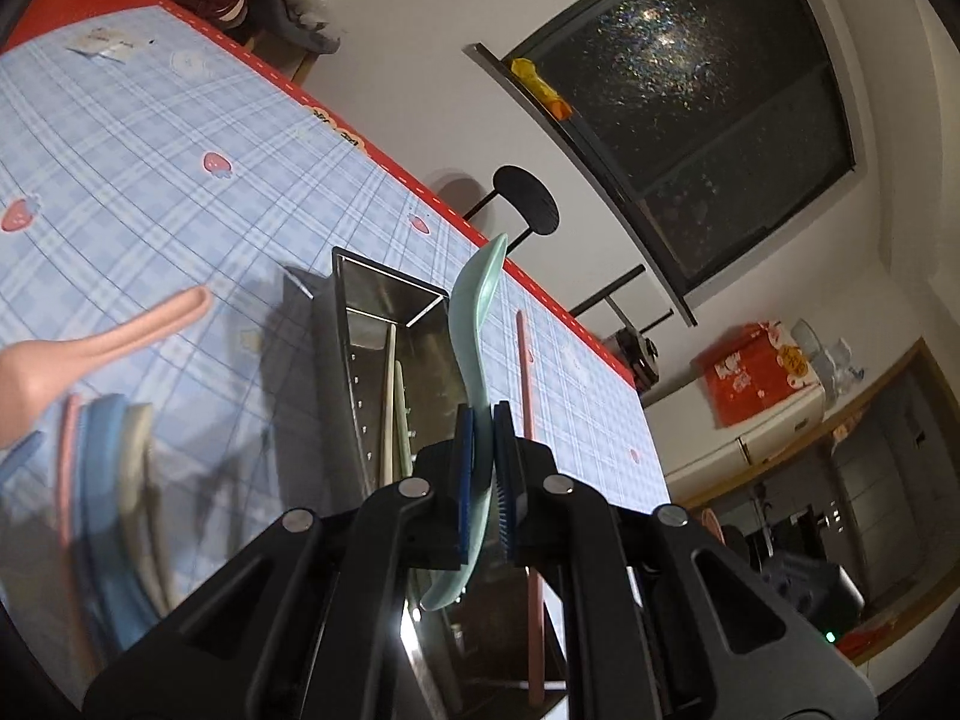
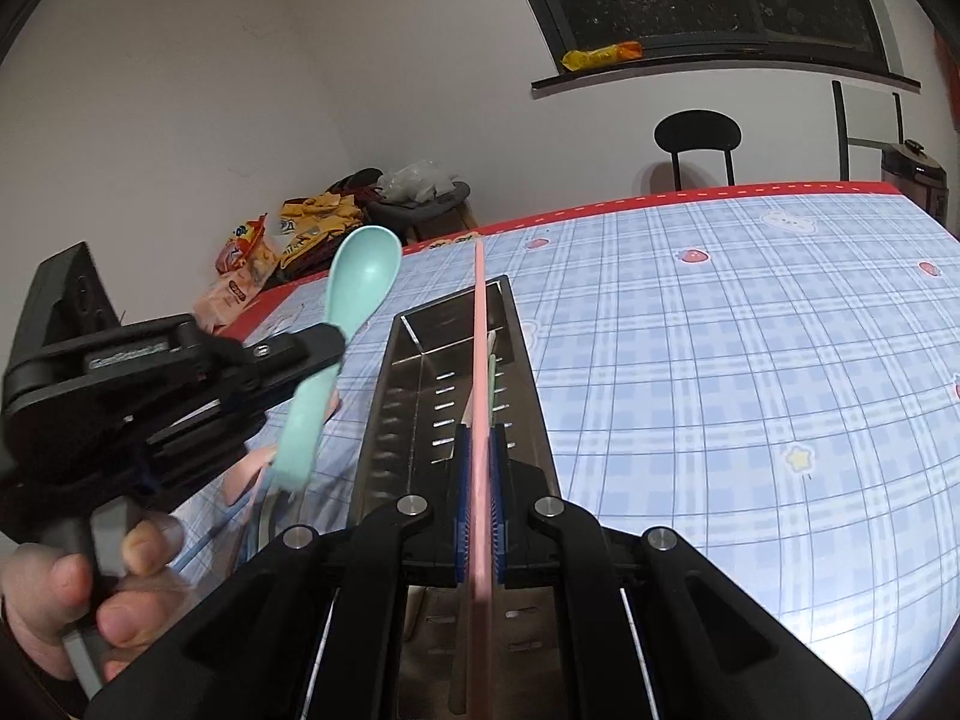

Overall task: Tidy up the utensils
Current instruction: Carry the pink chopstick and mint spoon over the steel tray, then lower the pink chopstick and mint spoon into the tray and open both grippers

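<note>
Left wrist: fingers (image 1: 485, 420) pinch mint spoon (image 1: 474, 312) mid-handle; rt fingers (image 2: 480, 438) pinch pink chopstick (image 2: 479, 360).

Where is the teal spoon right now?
The teal spoon is clamped by its handle in the left gripper, bowl up, in the air just left of the steel utensil holder in the right wrist view.

My right side of the worktop (image 2: 750, 360) lies bare; the steel holder (image 2: 456, 360) stands ahead, loose utensils (image 1: 114, 468) crowd my left.
</note>
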Available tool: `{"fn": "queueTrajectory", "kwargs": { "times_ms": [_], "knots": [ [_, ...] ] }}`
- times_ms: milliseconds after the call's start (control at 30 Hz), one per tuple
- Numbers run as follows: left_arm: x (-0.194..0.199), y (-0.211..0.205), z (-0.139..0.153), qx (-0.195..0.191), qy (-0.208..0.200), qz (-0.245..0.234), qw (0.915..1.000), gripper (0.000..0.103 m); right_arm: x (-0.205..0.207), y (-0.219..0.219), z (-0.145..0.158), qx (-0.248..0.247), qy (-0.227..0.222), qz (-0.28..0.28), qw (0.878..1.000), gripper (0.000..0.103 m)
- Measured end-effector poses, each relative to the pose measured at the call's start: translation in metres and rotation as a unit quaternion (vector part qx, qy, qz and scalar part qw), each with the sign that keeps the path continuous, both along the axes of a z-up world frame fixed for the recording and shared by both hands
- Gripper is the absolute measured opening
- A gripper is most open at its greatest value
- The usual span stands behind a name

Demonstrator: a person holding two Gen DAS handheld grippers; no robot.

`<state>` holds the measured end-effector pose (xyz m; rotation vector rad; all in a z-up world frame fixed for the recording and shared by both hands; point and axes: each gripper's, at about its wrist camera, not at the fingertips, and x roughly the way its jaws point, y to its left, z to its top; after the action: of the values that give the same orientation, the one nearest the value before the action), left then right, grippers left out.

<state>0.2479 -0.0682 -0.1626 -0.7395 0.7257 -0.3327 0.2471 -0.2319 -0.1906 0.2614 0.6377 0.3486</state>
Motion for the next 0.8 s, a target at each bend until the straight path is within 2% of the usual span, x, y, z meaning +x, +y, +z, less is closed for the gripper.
{"fn": "queueTrajectory", "kwargs": {
  "times_ms": [300,800],
  "knots": [
    [0.018,-0.003,-0.023,-0.015,0.02,0.027,0.9993,0.011,0.007,0.004,-0.008,-0.013,0.021,0.003,1.0,0.006],
    [0.031,-0.009,-0.036,0.0,0.04,0.03,0.9987,0.011,0.012,0.007,-0.014,-0.022,0.039,0.002,0.999,0.007]
  ]
}}
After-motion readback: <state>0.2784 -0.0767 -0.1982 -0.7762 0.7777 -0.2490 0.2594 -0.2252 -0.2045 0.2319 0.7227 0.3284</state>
